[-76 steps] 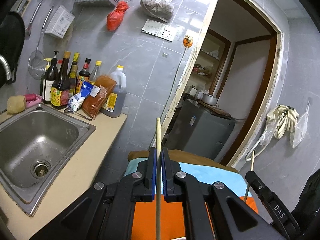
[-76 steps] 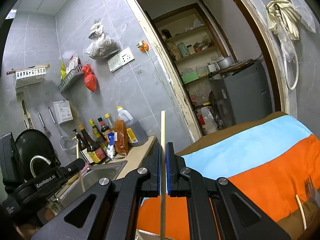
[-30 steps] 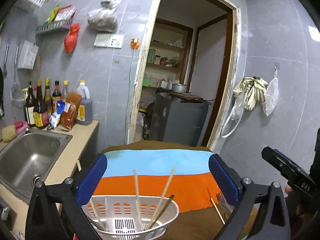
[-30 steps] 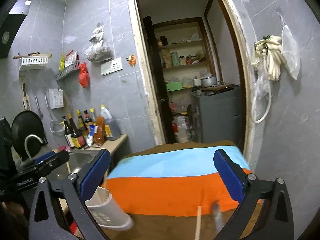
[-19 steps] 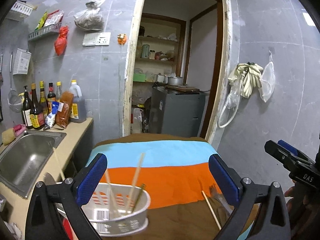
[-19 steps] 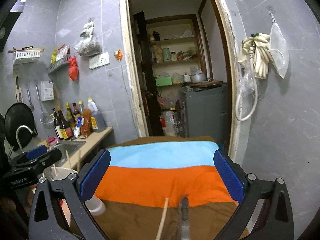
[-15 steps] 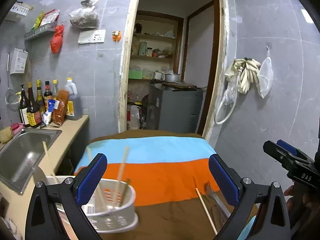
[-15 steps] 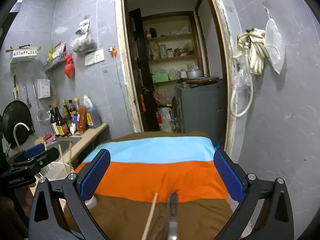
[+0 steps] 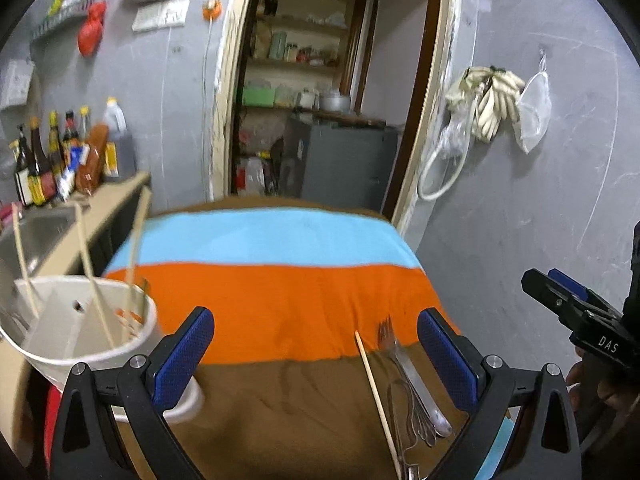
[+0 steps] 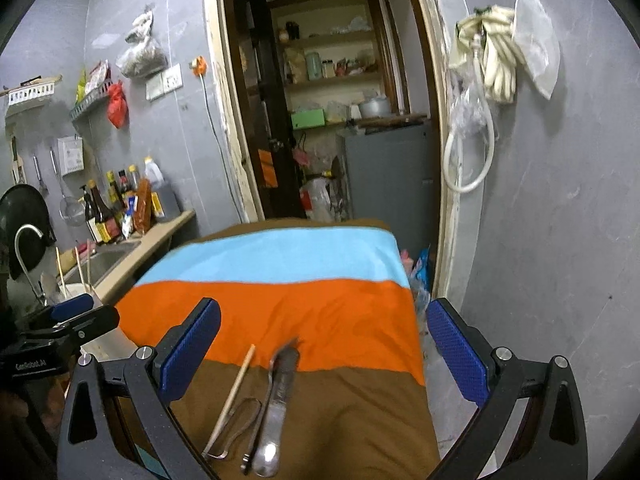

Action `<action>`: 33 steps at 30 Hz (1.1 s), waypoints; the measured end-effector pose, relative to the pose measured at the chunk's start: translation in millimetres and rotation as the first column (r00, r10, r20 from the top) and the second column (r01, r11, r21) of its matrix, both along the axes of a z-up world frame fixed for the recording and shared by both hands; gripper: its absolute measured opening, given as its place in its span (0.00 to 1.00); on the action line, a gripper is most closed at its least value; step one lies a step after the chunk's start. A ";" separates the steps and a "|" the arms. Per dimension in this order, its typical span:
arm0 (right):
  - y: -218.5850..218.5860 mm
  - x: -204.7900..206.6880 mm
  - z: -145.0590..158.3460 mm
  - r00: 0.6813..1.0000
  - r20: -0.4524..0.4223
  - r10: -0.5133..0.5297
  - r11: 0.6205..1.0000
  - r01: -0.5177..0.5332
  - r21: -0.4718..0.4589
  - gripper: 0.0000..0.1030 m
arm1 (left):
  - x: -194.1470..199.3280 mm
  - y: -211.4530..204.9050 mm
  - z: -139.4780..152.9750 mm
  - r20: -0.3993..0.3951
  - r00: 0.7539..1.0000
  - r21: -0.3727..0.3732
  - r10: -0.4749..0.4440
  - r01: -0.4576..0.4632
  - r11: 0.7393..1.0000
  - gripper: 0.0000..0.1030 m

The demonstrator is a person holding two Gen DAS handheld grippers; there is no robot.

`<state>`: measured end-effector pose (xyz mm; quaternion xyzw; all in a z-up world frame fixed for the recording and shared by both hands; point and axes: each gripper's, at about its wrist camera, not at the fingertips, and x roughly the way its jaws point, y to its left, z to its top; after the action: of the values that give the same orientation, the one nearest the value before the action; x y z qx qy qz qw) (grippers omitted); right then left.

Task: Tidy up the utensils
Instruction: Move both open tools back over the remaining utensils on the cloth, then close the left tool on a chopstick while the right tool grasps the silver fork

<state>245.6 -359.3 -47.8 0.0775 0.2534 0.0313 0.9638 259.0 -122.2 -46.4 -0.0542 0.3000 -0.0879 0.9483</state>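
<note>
Since earlier: both chopsticks dropped, grippers swung off basket (image 9: 80,332) | left gripper (image 9: 316,354) spread, empty | right gripper (image 10: 324,340) spread, empty | chopstick (image 10: 234,392) right of basket, beside fork (image 10: 280,384) on desk, lengthwise between right's jaws; right nearer.

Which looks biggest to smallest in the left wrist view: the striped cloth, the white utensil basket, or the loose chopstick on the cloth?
1. striped cloth
2. white utensil basket, though nearness to the camera enlarges it
3. loose chopstick
</note>
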 end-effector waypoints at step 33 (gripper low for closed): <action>15.5 106.8 -132.2 0.906 -0.287 0.311 0.932 -0.232 0.279 0.31 | 78.6 -51.8 -112.4 -0.402 0.896 -0.113 -0.191 0.159 0.981 0.23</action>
<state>352.3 -343.8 -179.9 0.1604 0.4121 0.1830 0.8781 337.6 -174.1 -158.8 -0.0808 0.4927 -0.1708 0.8495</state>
